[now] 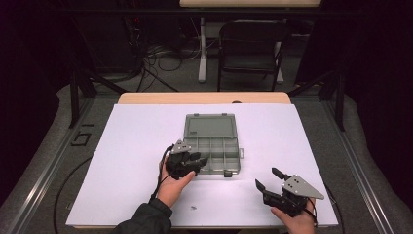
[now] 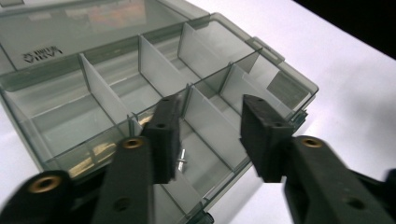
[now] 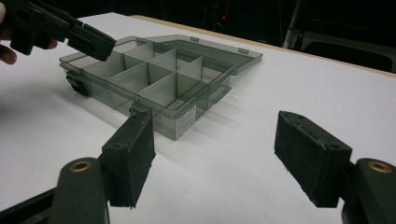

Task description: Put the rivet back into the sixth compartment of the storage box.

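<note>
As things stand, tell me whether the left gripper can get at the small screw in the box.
Probably yes: the left gripper hovers open right above the screw, the box lid lies back, only thin dividers flank it.

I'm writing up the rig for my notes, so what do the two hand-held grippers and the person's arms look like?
Both are black. The left hand-held gripper and right hand-held gripper each have two blocky, flat-faced jaws on arms with brass-coloured rivets. A grey three-cornered plate sits on top of each, and a black cable trails from the left one. The person wears a dark sleeve on the left arm.
</note>
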`<control>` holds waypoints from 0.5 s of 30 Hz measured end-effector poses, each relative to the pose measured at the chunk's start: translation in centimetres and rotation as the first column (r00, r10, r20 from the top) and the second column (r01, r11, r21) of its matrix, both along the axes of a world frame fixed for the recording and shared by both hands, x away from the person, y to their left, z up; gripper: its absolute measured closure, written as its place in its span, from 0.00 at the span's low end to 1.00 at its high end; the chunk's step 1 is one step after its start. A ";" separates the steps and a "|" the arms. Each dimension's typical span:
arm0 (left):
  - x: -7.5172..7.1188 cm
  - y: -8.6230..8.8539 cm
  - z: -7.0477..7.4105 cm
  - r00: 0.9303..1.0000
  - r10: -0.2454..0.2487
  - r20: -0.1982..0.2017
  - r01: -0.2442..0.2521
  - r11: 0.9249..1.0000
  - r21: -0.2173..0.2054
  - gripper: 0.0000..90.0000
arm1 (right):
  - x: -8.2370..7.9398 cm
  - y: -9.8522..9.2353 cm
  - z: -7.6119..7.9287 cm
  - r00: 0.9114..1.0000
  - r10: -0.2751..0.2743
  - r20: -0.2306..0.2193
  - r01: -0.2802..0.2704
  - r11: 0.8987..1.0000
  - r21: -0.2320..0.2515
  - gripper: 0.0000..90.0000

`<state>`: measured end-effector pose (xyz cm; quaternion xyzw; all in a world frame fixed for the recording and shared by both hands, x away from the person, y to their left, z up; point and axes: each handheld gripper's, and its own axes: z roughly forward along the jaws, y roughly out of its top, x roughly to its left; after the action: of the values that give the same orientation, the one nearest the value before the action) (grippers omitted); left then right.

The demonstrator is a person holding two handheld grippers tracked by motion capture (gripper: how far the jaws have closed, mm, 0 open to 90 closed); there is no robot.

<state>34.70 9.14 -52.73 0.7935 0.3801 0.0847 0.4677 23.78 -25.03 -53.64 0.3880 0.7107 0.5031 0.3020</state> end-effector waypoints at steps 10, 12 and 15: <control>-1.0 1.1 0.8 0.999 0.011 0.041 -0.011 1.000 -0.019 0.43 | 0.0 0.0 0.0 1.000 -0.003 0.003 0.003 1.000 -0.005 0.32; -1.2 1.3 0.9 0.999 0.009 0.045 -0.008 1.000 -0.021 0.43 | 0.0 0.0 0.0 1.000 -0.003 0.002 0.003 1.000 -0.005 0.32; -1.6 1.6 1.1 0.999 0.001 0.050 0.001 1.000 -0.024 0.42 | 0.0 0.0 0.0 1.000 -0.003 0.003 0.003 1.000 -0.006 0.32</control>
<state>33.13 10.73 -51.66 0.7854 0.3693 0.0998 0.4866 23.77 -25.00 -53.62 0.3874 0.7113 0.5011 0.3048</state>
